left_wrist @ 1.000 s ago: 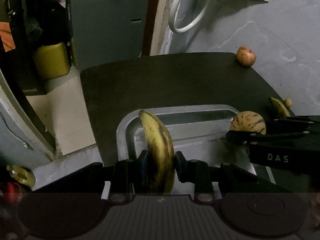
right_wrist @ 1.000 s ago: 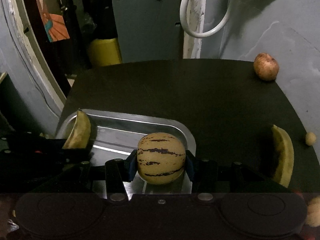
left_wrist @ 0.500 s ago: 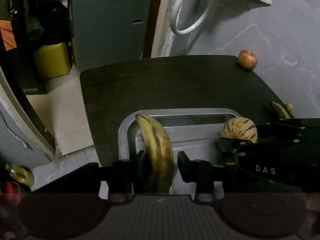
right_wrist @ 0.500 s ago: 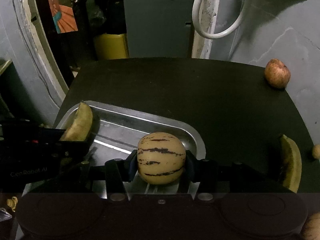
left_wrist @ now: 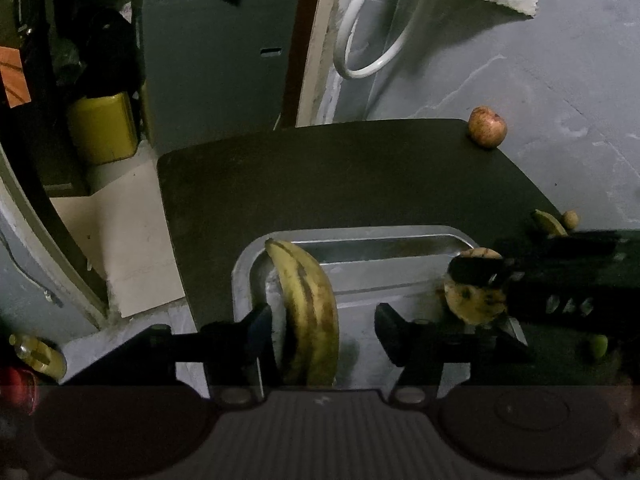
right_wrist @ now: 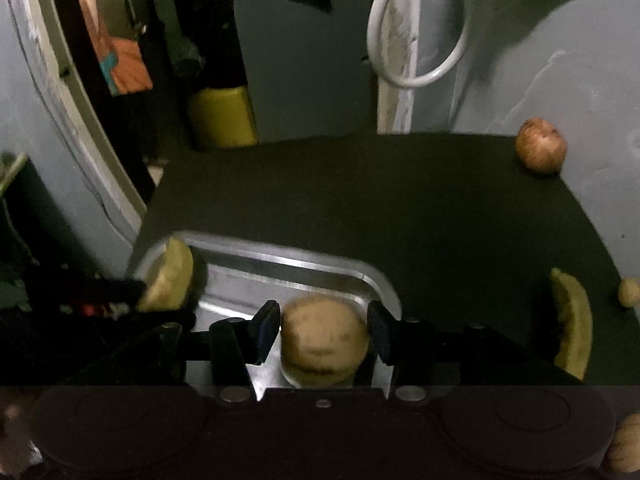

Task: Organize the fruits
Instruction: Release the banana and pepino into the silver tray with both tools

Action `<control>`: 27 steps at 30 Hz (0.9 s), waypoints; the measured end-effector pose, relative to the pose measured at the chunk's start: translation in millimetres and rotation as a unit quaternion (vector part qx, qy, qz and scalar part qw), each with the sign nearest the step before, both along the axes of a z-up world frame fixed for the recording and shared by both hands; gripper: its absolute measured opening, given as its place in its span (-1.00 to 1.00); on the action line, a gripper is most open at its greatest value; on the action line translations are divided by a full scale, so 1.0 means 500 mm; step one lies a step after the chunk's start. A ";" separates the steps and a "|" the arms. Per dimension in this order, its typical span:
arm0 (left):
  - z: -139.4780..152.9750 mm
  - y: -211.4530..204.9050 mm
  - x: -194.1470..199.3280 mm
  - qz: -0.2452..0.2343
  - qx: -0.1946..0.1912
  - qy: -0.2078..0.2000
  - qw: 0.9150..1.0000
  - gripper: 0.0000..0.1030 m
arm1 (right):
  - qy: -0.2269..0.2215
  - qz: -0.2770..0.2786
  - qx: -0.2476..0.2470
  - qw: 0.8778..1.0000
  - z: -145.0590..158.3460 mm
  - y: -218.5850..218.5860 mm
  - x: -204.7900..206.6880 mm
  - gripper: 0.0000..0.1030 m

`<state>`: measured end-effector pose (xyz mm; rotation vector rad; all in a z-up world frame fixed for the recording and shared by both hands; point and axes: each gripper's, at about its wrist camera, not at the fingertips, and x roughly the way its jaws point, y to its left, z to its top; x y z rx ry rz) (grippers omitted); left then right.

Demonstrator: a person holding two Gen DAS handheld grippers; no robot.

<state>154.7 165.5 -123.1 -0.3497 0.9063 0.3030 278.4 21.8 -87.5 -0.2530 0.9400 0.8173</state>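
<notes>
While the left tool [left_wrist: 324, 316] spreads off the banana [left_wrist: 308, 312] at centre frame in the tray [left_wrist: 384, 240], the right tool [right_wrist: 322, 330] parts around the striped melon [right_wrist: 324, 344] — firm, round, roll-prone; the banana bruises, so grip mid-body.

A spotted yellow banana [left_wrist: 308, 312] lies in the metal tray [left_wrist: 380, 240] at its left end, its tip resting against the tray's rim. A round, pale yellow melon [right_wrist: 324, 344] with dark stripes sits at the tray's right end; it is blurred in the right wrist view. The tray rests on the dark counter [left_wrist: 340, 176]. A second banana [right_wrist: 574, 320] lies on the counter to the right of the tray, with a small round fruit [right_wrist: 629, 292] just beside it. A reddish apple [left_wrist: 487, 126] sits at the counter's far right corner.
</notes>
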 end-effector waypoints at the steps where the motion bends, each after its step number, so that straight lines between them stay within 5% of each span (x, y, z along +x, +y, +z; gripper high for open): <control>1: 0.002 -0.001 0.000 0.000 0.002 -0.001 1.000 0.29 | -0.001 -0.003 0.004 1.000 0.008 -0.003 0.002 0.07; 8: 0.033 -0.011 -0.005 -0.006 0.017 -0.016 1.000 0.53 | -0.014 -0.022 0.030 0.999 0.067 -0.034 0.000 0.63; 14: 0.086 -0.026 -0.028 -0.013 0.028 -0.042 0.999 0.80 | -0.031 -0.053 0.073 0.995 0.149 -0.105 -0.033 0.80; 21: 0.144 -0.067 -0.067 -0.033 0.017 -0.068 0.997 0.99 | -0.036 -0.153 0.167 0.973 0.250 -0.311 -0.123 0.99; 27: 0.175 -0.145 -0.088 -0.089 -0.004 -0.075 0.993 0.99 | -0.007 -0.220 0.158 0.963 0.249 -0.455 -0.211 0.99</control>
